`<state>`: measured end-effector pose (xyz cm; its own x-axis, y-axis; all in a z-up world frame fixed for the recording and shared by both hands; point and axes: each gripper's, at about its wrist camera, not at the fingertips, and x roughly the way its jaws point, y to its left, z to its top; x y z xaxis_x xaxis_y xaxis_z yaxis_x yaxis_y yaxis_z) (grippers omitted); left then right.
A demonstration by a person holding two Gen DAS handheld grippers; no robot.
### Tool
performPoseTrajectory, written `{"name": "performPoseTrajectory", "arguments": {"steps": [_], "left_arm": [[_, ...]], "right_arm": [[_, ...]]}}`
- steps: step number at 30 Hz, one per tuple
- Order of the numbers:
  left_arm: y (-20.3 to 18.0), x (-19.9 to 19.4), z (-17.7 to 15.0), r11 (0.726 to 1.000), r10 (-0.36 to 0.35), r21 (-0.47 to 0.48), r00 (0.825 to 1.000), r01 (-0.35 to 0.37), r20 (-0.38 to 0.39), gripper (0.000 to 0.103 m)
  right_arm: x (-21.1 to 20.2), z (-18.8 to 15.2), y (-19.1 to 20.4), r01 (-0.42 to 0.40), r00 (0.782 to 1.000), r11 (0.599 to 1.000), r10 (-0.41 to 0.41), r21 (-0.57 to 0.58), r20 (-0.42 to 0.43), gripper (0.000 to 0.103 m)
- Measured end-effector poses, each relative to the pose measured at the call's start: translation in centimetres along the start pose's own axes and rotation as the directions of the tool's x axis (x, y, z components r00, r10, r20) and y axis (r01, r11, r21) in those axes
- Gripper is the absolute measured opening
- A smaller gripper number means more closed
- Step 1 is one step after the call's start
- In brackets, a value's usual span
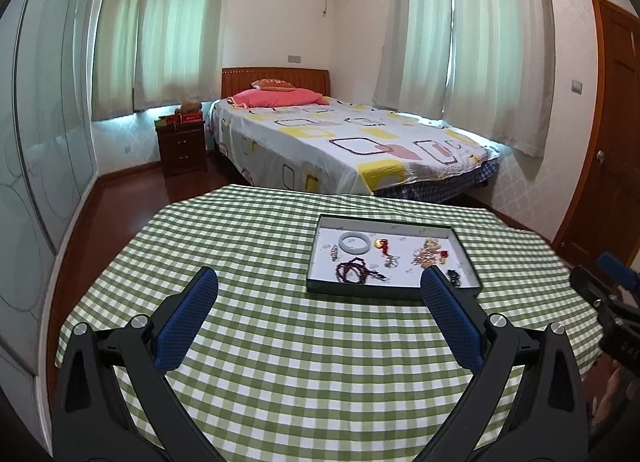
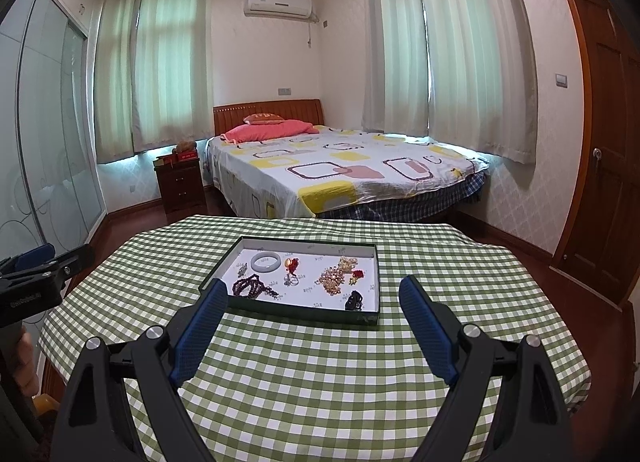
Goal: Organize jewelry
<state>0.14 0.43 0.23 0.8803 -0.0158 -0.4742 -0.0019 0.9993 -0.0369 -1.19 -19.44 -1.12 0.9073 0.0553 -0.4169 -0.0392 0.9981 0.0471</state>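
Jewelry lies scattered inside a shallow dark-rimmed tray [image 2: 362, 320] on the green checked tablecloth [image 2: 320, 382]. Within the tray, a pale bangle [image 2: 264, 262] sits toward the far left corner, dark beads [image 2: 250, 288] lie nearer the front left, a gold tangle [image 2: 334, 276] is right of centre, and a small black piece [image 2: 354, 300] rests by the front right corner. The left gripper [image 1: 318, 282] and the right gripper [image 2: 312, 290] both hover short of the tray, fingers spread wide, holding nothing.

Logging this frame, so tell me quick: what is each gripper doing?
Left gripper: open, holding nothing.
Right gripper: open, holding nothing.
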Motion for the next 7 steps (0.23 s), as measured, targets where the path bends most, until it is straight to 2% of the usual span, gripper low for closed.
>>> {"name": "performPoseTrajectory", "arguments": {"steps": [4,7], "left_arm": [[0.0,2.1,-0.3,1.0,0.01,0.021,0.999,-0.009,-0.046,0.099],[0.5,4.6,-0.7,0.999,0.043,0.014,0.995,-0.042,-0.086,0.099]], "right_arm": [[1.0,-0.3,-0.5,0.005,1.0,1.0,-0.005,0.012,-0.019,0.085],[2.2,-0.7,-1.2,0.015,0.999,1.0,-0.014,0.023,-0.038,0.085]]}}
